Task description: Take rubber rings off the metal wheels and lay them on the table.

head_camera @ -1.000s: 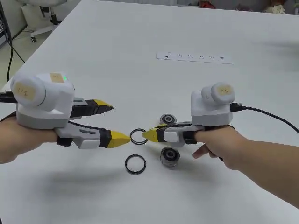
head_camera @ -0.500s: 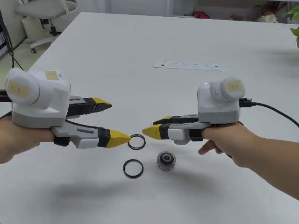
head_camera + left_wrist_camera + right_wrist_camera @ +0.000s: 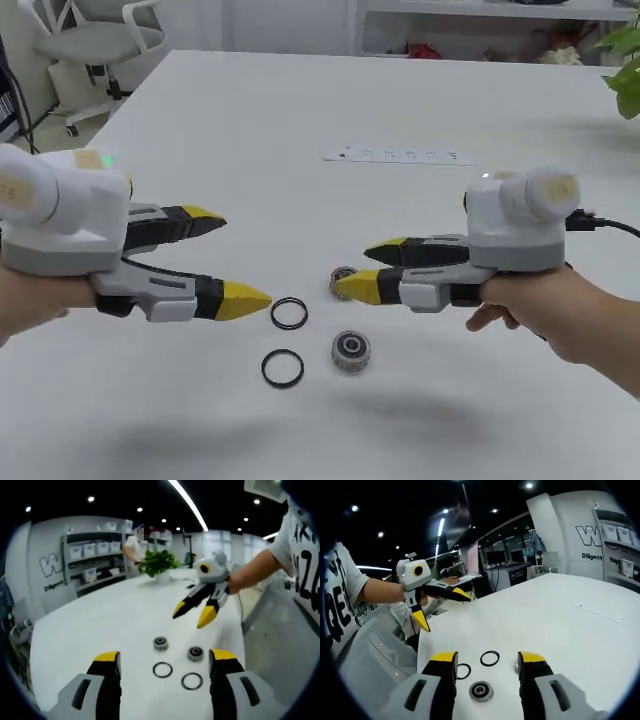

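Two rubber rings (image 3: pixel 289 313) and two metal wheels (image 3: pixel 351 350) lie apart near the tabletop's (image 3: pixel 300 110) near edge. Your left gripper (image 3: pixel 243 259) and right gripper (image 3: pixel 355 267) both have jaws spread, holding nothing.

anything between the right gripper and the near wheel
Nothing visible. The near wheel sits on bare table in front of the right gripper, whose jaws are open. The rubber rings lie apart from it, toward the left gripper.
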Tool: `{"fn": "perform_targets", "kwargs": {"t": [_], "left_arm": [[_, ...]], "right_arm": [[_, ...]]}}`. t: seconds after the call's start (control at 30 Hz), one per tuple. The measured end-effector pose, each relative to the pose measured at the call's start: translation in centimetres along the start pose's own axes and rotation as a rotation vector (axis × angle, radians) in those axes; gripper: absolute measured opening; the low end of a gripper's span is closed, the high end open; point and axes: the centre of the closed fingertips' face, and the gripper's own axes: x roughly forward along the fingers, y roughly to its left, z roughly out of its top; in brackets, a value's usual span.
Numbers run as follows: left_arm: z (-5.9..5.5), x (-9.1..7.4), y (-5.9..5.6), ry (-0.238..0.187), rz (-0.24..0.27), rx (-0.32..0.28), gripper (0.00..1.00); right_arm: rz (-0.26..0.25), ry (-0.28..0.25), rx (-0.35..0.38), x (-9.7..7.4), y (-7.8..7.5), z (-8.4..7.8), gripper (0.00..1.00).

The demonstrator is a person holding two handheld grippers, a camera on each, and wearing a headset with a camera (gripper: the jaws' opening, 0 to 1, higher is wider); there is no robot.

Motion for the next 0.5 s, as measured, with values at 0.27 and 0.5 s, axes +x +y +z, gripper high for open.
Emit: {"fn": "perform_targets", "kwargs": {"t": [0.27, 0.5], "left_arm": [[-0.1, -0.6, -0.3, -0.004, -0.006, -0.009, 0.8], [-0.5, -0.9, -0.5, -0.004, -0.012, -0.017, 0.86]], "right_arm": [[-0.031, -0.013, -0.061, -2.5, -0.4, -0.5, 0.58], [-0.058, -0.011, -0.105, -4.5, -0.9, -1.5, 0.69]]}}
